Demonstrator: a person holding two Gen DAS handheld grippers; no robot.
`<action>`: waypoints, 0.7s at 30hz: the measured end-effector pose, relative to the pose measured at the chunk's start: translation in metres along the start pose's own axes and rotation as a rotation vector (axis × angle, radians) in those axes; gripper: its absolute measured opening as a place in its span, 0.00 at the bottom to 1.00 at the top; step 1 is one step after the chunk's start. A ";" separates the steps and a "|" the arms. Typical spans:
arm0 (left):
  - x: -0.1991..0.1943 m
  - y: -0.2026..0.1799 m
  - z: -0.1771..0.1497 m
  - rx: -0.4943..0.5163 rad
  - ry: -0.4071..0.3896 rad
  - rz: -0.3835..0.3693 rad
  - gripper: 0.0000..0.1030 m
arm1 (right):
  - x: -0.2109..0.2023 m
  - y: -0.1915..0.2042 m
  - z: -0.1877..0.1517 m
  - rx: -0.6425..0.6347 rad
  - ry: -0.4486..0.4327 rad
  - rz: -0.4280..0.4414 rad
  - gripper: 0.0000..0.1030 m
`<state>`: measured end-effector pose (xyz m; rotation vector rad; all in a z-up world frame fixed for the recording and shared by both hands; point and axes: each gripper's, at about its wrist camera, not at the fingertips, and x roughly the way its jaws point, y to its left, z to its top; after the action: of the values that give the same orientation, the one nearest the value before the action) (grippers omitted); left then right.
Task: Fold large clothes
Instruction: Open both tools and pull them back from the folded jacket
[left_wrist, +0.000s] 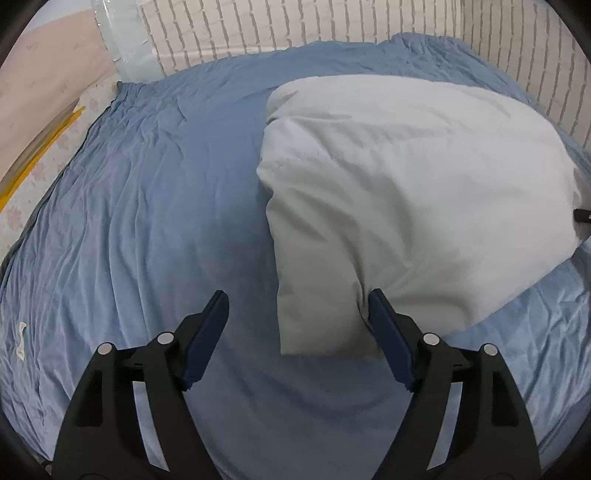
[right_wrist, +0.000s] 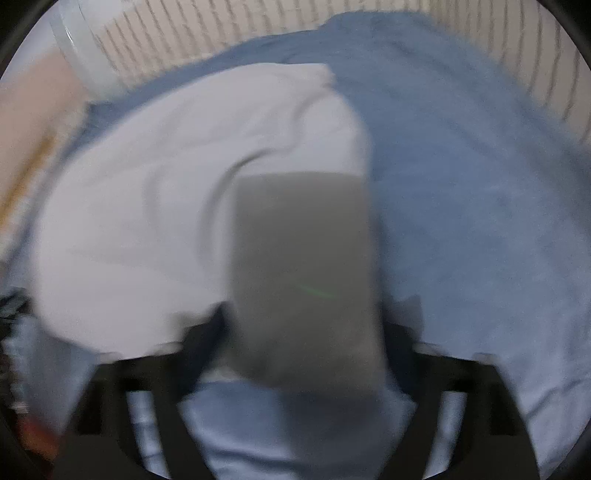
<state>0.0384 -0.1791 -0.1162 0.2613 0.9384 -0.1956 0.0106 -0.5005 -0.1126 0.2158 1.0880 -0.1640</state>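
Claws (left_wrist: 297, 295) (right_wrist: 321, 306) spread wide, white garment (left_wrist: 406, 192) corners between, unpinched.

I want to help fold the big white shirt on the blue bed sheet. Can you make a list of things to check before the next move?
1. Left tool open: ok, fingers spread wide.
2. Left tool free of cloth: ok; the white garment's corner lies between its fingers, unpinched.
3. Right tool open: ok, fingers apart.
4. Right tool free of cloth: cannot tell; a grey fold hangs between its fingers, blurred.
5. White garment folded flat: not ok, puffy and uneven.
6. Blue bed sheet has spare space: ok.
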 end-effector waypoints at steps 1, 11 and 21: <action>0.004 -0.002 0.002 0.000 0.004 0.003 0.76 | 0.001 0.001 0.002 -0.025 -0.014 -0.012 0.92; -0.006 0.014 -0.006 -0.028 0.013 -0.017 0.38 | -0.019 0.004 -0.002 -0.033 -0.075 -0.100 0.36; 0.012 0.046 -0.017 -0.094 0.078 0.040 0.20 | 0.016 -0.025 -0.010 0.104 -0.003 -0.277 0.06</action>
<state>0.0450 -0.1310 -0.1288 0.2019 1.0163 -0.1051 0.0031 -0.5226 -0.1334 0.1571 1.1043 -0.4694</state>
